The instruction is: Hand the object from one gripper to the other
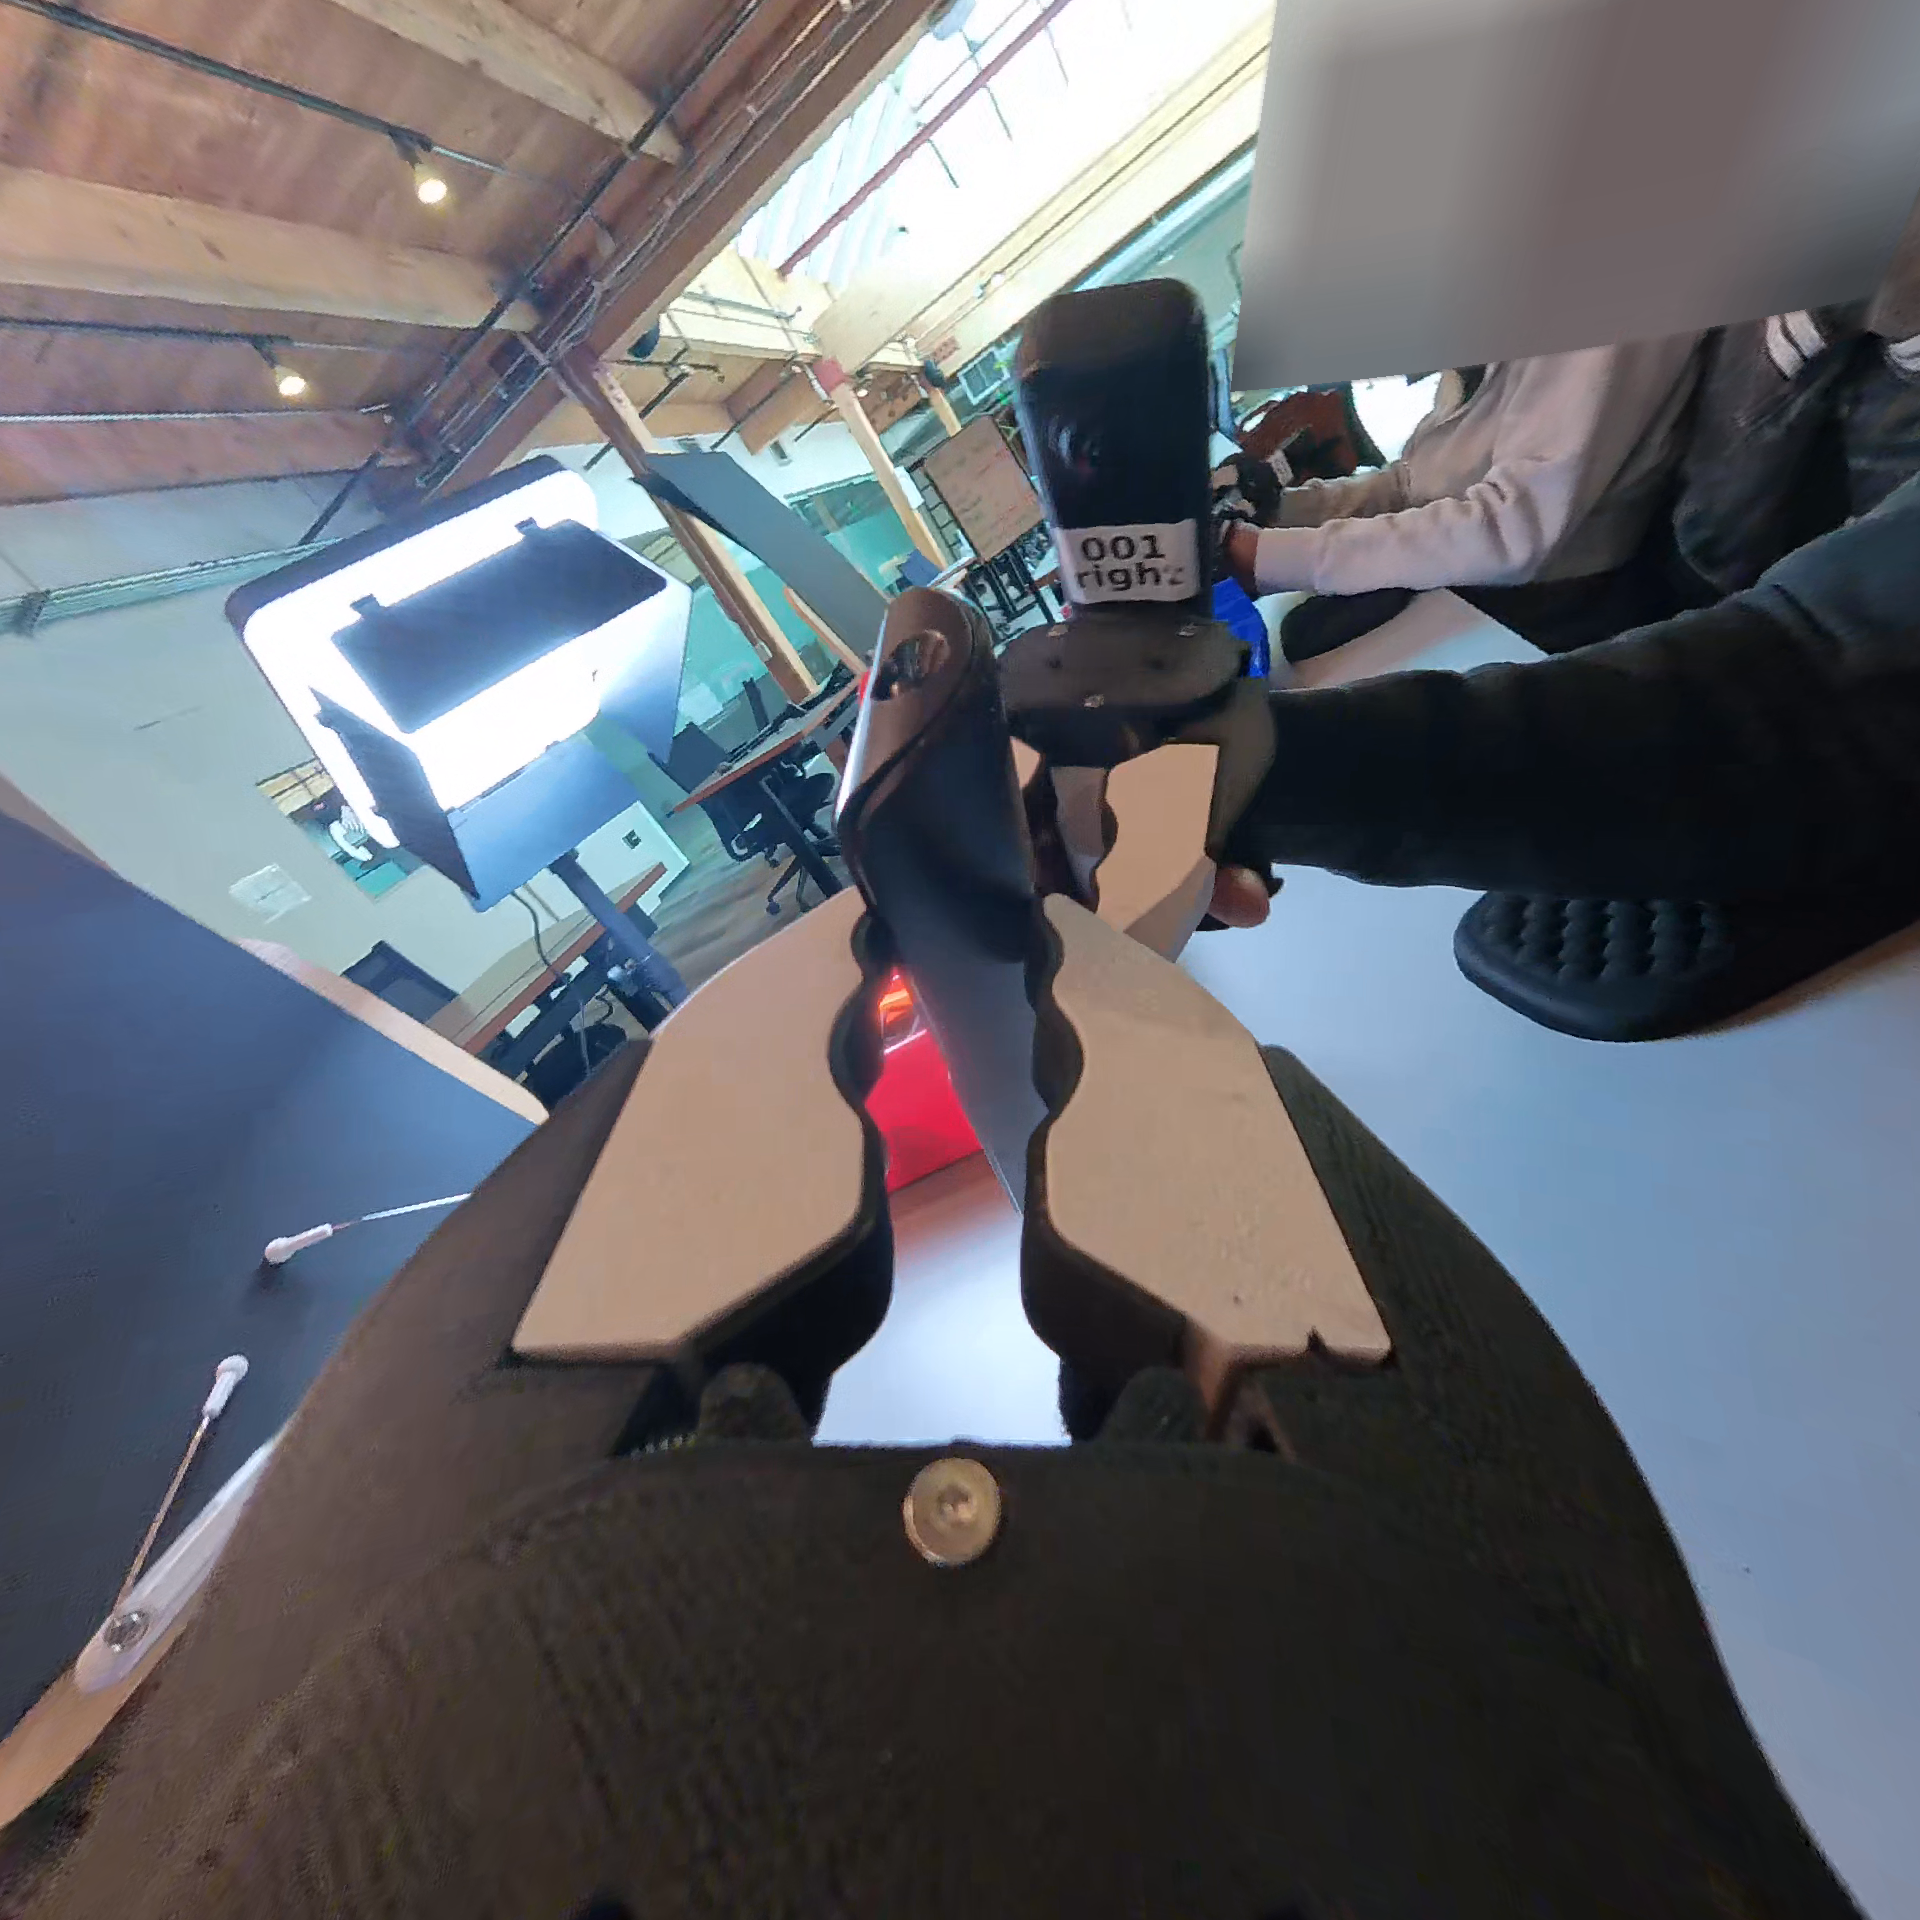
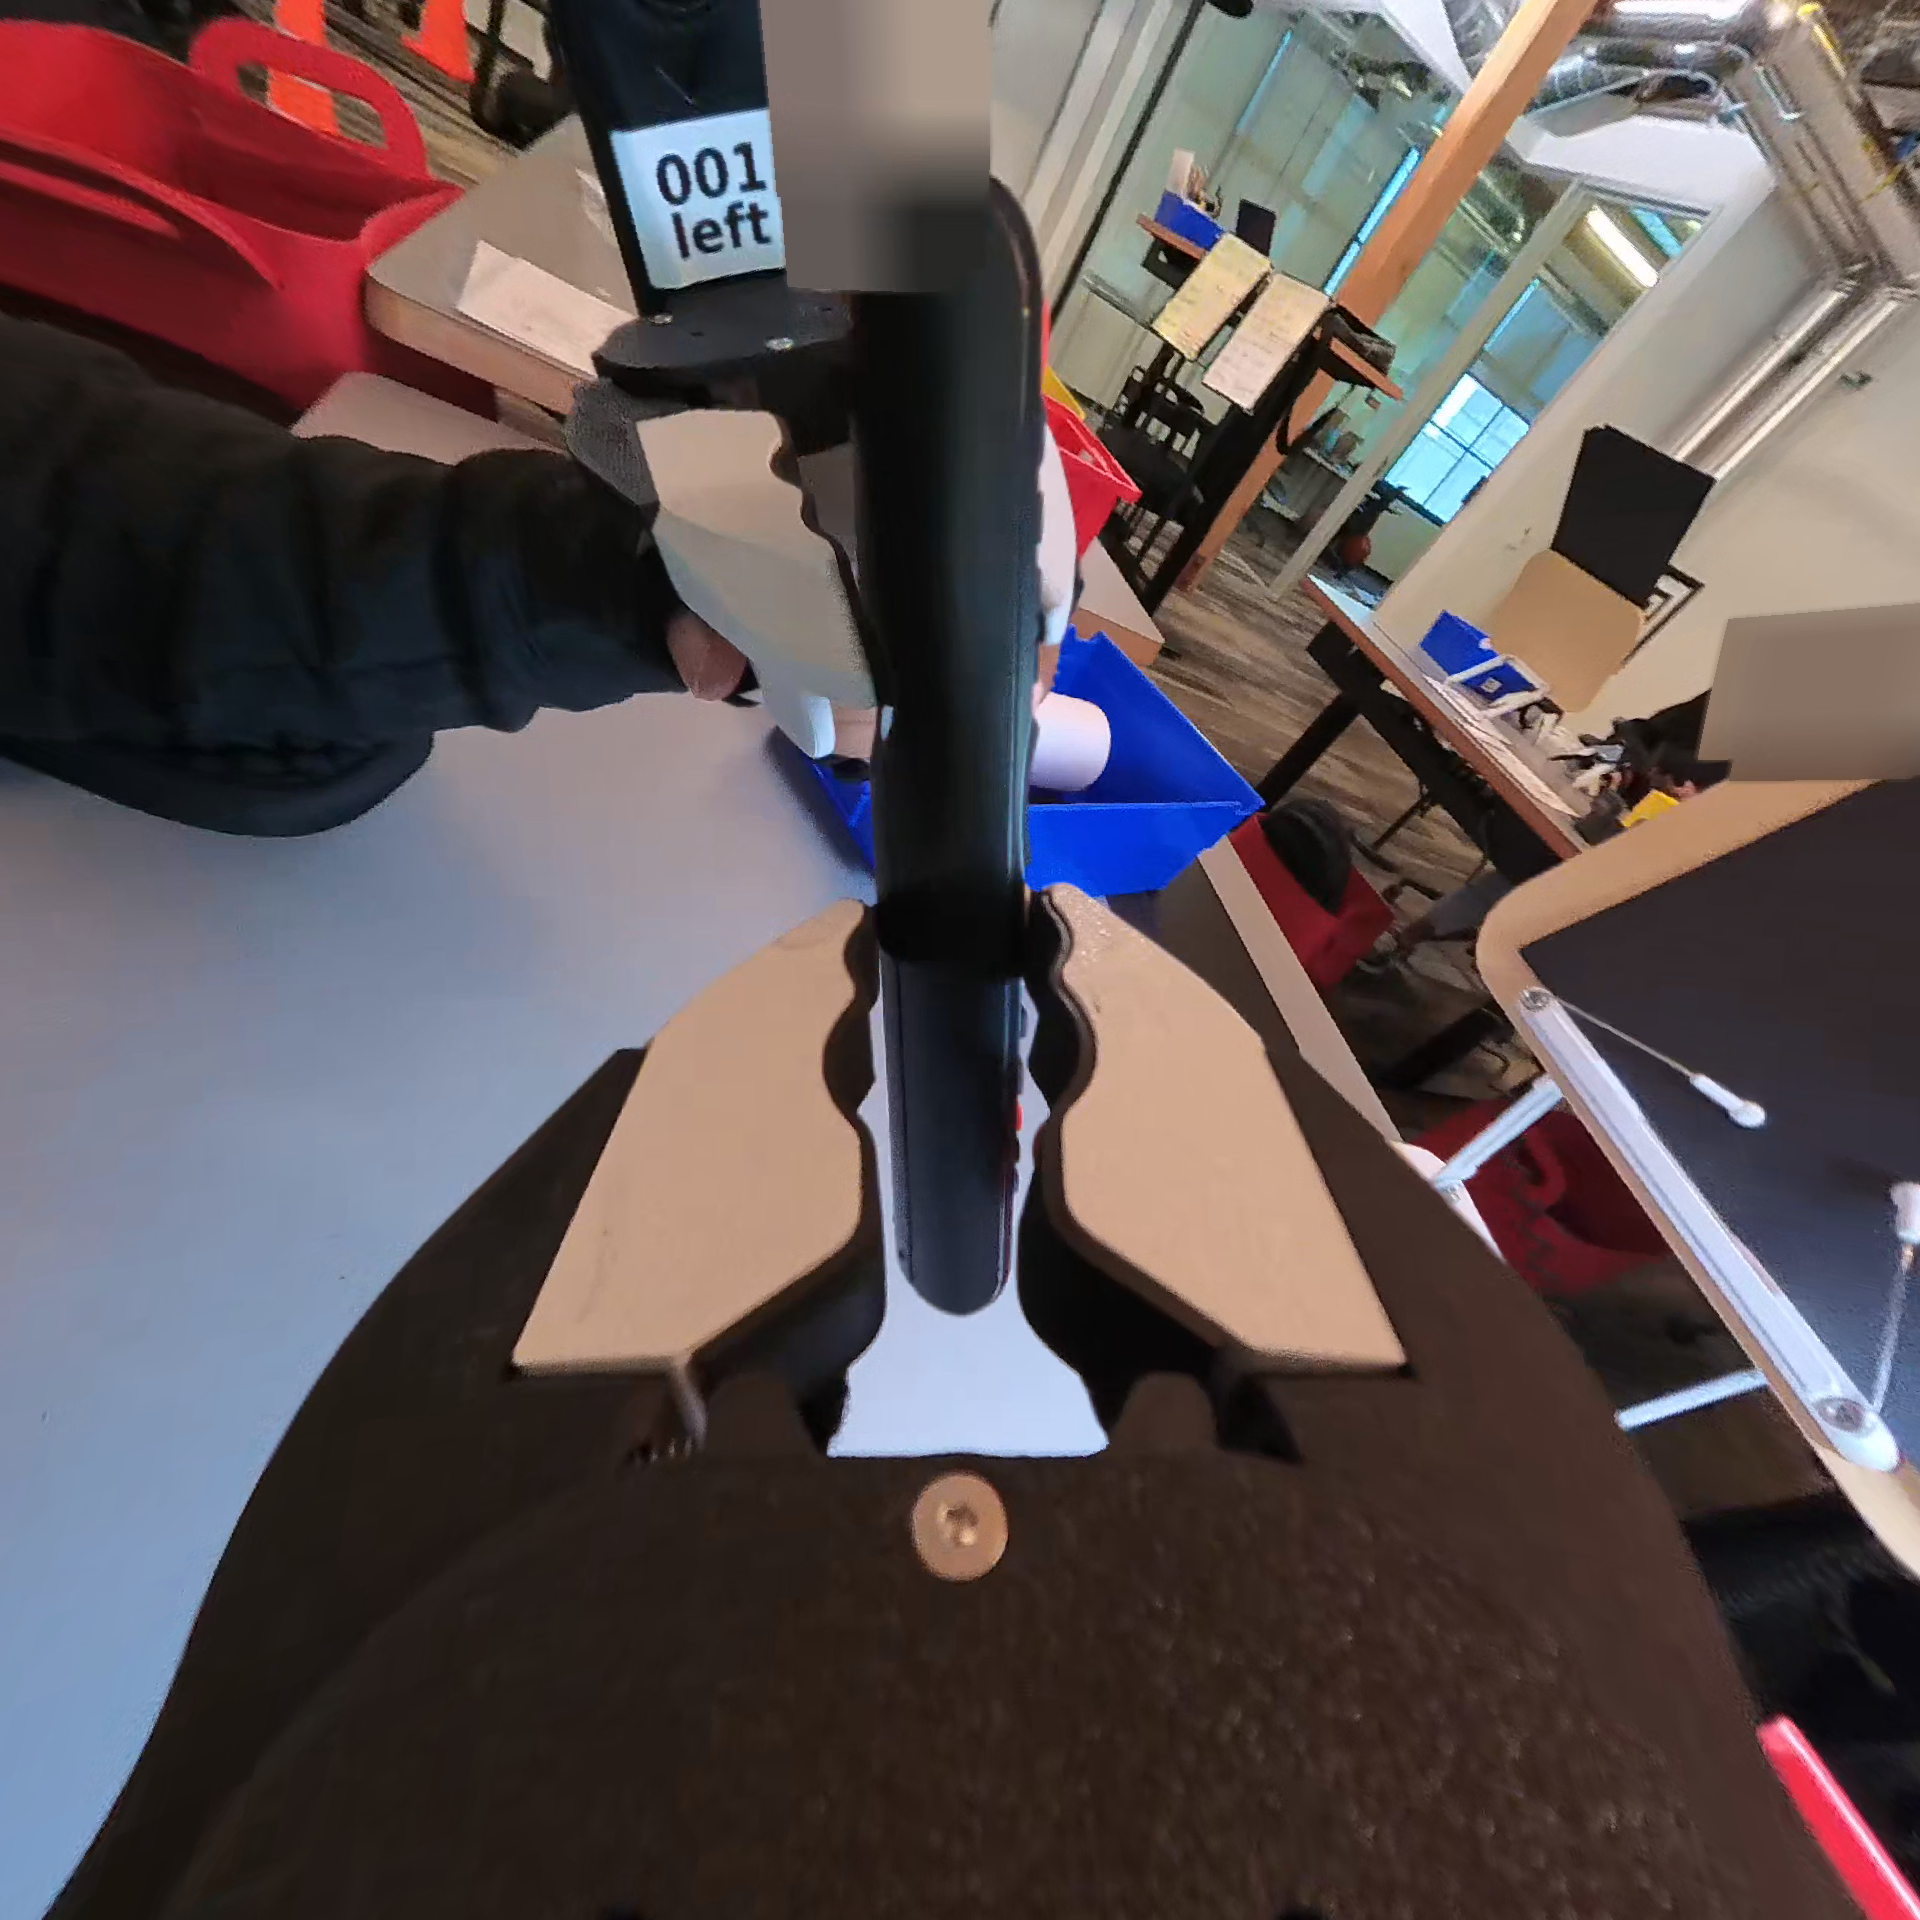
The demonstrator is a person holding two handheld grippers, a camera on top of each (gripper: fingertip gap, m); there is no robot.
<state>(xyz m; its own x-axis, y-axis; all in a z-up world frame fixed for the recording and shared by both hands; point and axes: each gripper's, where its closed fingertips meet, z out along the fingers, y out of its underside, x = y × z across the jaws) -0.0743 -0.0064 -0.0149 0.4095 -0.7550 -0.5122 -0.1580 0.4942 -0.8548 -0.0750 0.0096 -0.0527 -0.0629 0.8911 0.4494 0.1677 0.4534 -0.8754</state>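
Gripping from both ends, I have the left gripper (image 1: 951,997) clamped on one end of the black object (image 1: 940,831) and the right gripper (image 2: 951,966) clamped on the other, so it spans the gap between them above the grey table (image 2: 312,987). Near the table's far edge sits a blue bin (image 2: 1143,790).
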